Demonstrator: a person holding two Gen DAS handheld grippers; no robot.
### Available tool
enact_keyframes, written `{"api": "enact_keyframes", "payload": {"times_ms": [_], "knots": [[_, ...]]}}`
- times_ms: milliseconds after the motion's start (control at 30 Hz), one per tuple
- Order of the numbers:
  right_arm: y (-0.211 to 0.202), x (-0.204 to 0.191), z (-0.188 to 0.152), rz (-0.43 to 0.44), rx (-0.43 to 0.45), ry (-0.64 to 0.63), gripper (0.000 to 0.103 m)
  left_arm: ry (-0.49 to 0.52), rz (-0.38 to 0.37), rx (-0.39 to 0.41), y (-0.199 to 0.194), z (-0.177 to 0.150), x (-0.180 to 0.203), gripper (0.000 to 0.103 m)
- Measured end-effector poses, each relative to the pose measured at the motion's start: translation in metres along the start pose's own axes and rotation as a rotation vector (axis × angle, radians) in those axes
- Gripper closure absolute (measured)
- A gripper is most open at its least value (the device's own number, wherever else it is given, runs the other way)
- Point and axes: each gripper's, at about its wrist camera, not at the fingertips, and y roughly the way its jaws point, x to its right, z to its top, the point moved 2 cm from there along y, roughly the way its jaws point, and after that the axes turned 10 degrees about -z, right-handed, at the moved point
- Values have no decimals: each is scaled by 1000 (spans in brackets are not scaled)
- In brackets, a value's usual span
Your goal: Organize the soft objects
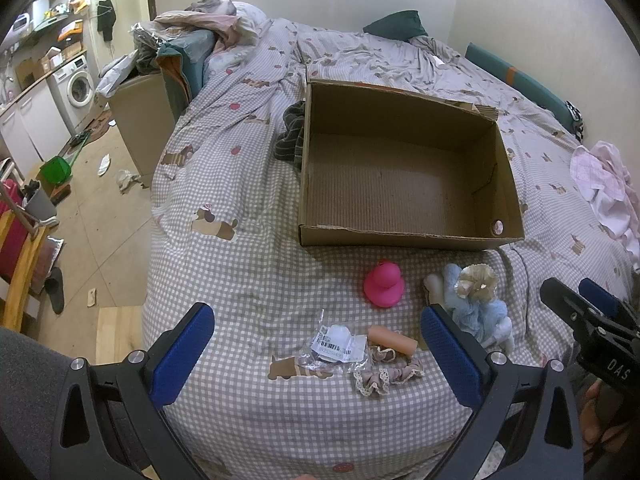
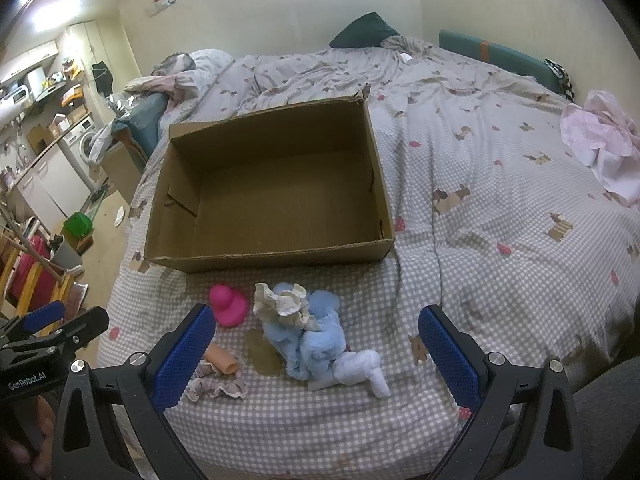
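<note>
Nothing packed yet: cardboard box point(image 2: 276, 200) bare. Left gripper point(image 1: 316, 354), right gripper point(image 2: 312, 350) both spread wide, nothing held. Blue plush point(image 2: 316, 340) probably to be grabbed first, then dropped in box.

1. The open brown cardboard box point(image 2: 272, 184) stands on the checked grey bed cover point(image 1: 248, 280) with its top fully open, so entry from above is free; its near wall point(image 1: 400, 236) rises between the small things and its floor.
2. In front of that wall lies a tight cluster: a pink rubber duck point(image 1: 383, 284), a fluffy blue-and-cream soft toy point(image 2: 308, 328), a peach cylinder point(image 1: 394, 340), a frilled grey fabric band point(image 1: 386, 374) and a clear plastic packet point(image 1: 336, 344), with narrow gaps.
3. Right of the box, bare bed cover runs to crumpled pink clothing point(image 2: 600, 140).
4. A dark striped cloth point(image 1: 292, 136) presses against the box's left wall.
</note>
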Motion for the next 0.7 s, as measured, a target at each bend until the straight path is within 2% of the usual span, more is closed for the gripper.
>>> {"api": "enact_keyframes", "payload": {"times_ms": [167, 300, 400, 467, 567, 700], "knots": [[2, -2, 2, 59, -24, -8, 0, -1, 7, 0, 0, 0, -1, 0], [-4, -2, 7, 63, -11, -5, 0, -21, 29, -41, 2, 1, -7, 0], [-9, 1, 14, 77, -11, 3, 0, -39, 0, -63, -2, 5, -9, 0], [-8, 4, 18, 83, -34, 13, 0, -52, 11, -68, -5, 10, -11, 0], [-1, 9, 22, 83, -81, 33, 0, -73, 27, -103, -1, 17, -18, 0], [8, 13, 30, 53, -99, 28, 0, -94, 79, -183, 17, 22, -32, 0]]}}
